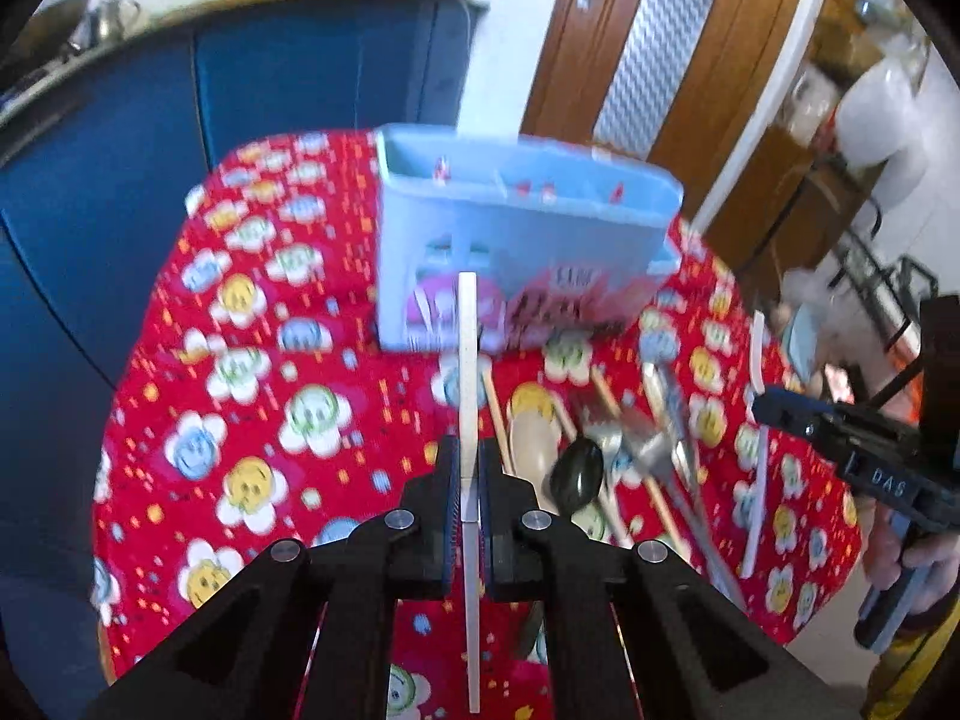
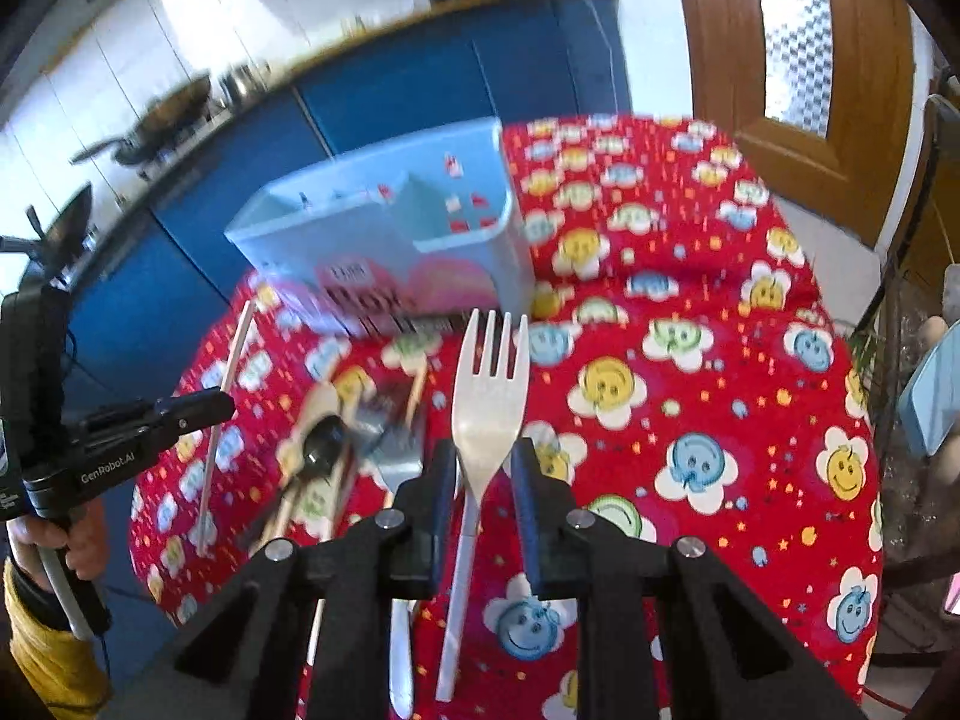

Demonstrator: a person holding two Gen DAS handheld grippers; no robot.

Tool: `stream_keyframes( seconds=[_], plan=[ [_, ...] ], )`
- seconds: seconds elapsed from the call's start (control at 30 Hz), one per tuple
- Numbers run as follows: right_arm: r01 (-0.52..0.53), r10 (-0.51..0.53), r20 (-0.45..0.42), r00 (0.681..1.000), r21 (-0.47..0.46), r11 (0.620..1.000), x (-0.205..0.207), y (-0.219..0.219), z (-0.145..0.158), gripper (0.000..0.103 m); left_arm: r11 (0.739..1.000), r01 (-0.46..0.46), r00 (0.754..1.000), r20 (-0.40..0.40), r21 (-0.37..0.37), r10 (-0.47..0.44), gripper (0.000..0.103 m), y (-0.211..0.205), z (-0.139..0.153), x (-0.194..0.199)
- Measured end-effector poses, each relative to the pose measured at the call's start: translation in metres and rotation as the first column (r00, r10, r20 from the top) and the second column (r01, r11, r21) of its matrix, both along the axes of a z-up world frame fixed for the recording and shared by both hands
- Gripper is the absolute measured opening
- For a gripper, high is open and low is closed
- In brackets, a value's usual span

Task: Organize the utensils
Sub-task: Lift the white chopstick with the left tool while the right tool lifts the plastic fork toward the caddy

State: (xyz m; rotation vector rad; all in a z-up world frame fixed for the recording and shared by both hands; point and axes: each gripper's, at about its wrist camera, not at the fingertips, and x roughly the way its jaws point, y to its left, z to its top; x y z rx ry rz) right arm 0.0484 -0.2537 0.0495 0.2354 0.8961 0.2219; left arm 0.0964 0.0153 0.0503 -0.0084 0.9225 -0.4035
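Item, centre of the left wrist view: left gripper, jaws closed flat on a thin white plastic utensil seen edge-on, its long axis running straight up the frame toward the pale blue plastic utensil holder with divided compartments, which stands directly ahead at upper centre on the red tablecloth printed with smiling flowers. Item, lower centre of the right wrist view: right gripper, jaws part open on either side of the neck of a white plastic fork — whether the pads actually touch it cannot be told. The fork's tines point up the frame, its handle trailing down between the fingers; the holder sits ahead and to the upper left of it. Item, loose lot on the cloth: black spoon, beige wooden spoon, metal fork and wooden chopsticks, heaped in front of the holder, right of the left gripper. Assessment: both held pieces already lie lengthwise toward the holder — the left one is squarely in line with it, and so likely has the more direct path to a compartment.
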Motion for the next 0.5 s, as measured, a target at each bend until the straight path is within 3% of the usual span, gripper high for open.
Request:
stream_keyframes(
  seconds=[0.27,0.5],
  plan=[
    [0.005,-0.013,0.206,0.978,0.041,0.999,-0.003,0.009,0.036,0.02,0.996,-0.028,0.988,0.151,-0.089,0.041,0.006,-0.006,0.038,0.014],
    [0.007,-0.014,0.324,0.946,0.022,1.0,0.007,0.005,0.066,0.019,0.986,-0.056,0.966,0.242,-0.158,0.093,0.006,-0.009,0.073,0.041]
  ],
)
